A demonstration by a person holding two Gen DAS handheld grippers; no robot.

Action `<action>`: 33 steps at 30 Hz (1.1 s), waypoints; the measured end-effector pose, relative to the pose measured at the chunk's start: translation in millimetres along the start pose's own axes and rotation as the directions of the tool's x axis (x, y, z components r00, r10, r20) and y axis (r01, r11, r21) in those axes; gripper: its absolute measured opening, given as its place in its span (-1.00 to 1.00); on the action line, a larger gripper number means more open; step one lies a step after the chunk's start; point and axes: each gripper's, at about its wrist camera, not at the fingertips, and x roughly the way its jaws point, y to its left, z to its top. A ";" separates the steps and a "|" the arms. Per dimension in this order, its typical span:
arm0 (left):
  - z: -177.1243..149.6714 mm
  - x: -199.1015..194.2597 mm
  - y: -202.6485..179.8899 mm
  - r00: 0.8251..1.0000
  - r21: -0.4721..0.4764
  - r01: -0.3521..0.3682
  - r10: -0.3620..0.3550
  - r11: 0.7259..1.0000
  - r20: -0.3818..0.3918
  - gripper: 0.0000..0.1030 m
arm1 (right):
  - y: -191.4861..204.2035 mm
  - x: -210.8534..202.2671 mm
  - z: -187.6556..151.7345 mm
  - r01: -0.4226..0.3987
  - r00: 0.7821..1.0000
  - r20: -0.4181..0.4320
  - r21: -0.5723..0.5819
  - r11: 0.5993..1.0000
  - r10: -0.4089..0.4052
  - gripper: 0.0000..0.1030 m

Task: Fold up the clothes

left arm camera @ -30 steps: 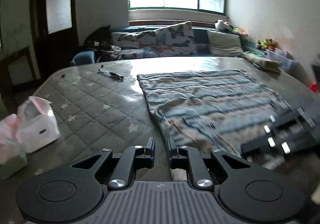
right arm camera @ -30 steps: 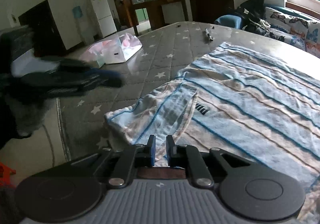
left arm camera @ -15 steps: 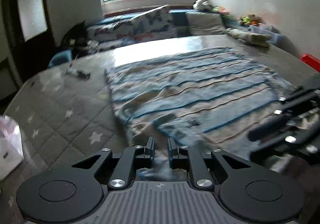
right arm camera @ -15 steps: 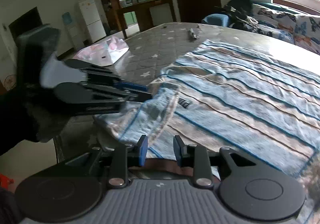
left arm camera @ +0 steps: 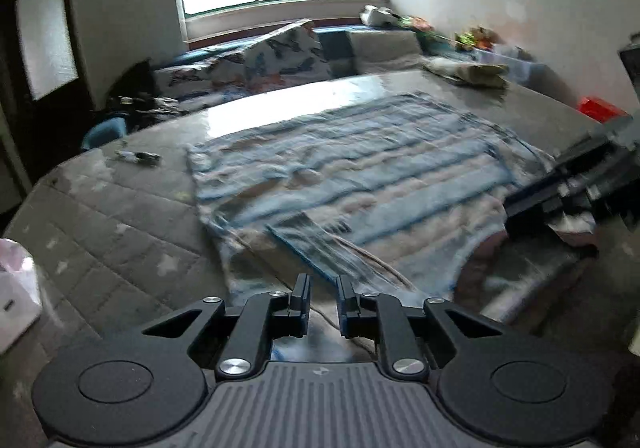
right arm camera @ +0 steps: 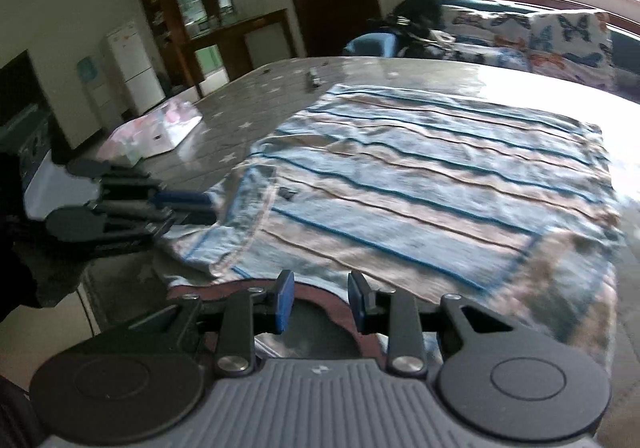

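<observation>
A blue, white and tan striped shirt (left arm camera: 360,176) lies flat on a grey star-quilted mattress (left arm camera: 112,232); it also shows in the right wrist view (right arm camera: 420,184). My left gripper (left arm camera: 322,298) is nearly shut, its jaws a narrow gap apart, with the shirt's near sleeve edge lying between and under them. It appears from the side in the right wrist view (right arm camera: 188,208), at the folded sleeve. My right gripper (right arm camera: 320,298) is open over the shirt's neckline; it appears in the left wrist view (left arm camera: 560,204) at the shirt's right edge.
A pink and white bag (right arm camera: 160,128) lies on the mattress left of the shirt. A small dark object (left arm camera: 138,157) lies at the far left. Butterfly-print cushions (left arm camera: 280,56) and a window stand behind. A red box (left arm camera: 600,108) sits at the right.
My right gripper has opened from shut. My left gripper has swung right over the shirt's near sleeve. The sleeve now lies folded inward on the shirt.
</observation>
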 end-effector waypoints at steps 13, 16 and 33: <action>-12.9 -20.2 -17.6 0.993 0.058 0.115 -0.113 0.992 -0.041 -0.71 | -43.5 -31.0 -32.5 0.146 0.989 -0.019 0.134 0.980 -0.144 -0.43; -15.7 -31.1 -20.6 0.994 0.084 0.105 -0.101 0.991 -0.049 -0.69 | -37.0 -35.3 -38.2 0.145 0.989 -0.024 0.085 0.986 -0.143 -0.43; -30.5 -40.9 -50.8 0.998 0.311 0.061 -0.069 0.949 0.015 -0.27 | -4.4 -60.6 -62.1 0.208 0.972 -0.054 -0.264 0.942 -0.229 0.01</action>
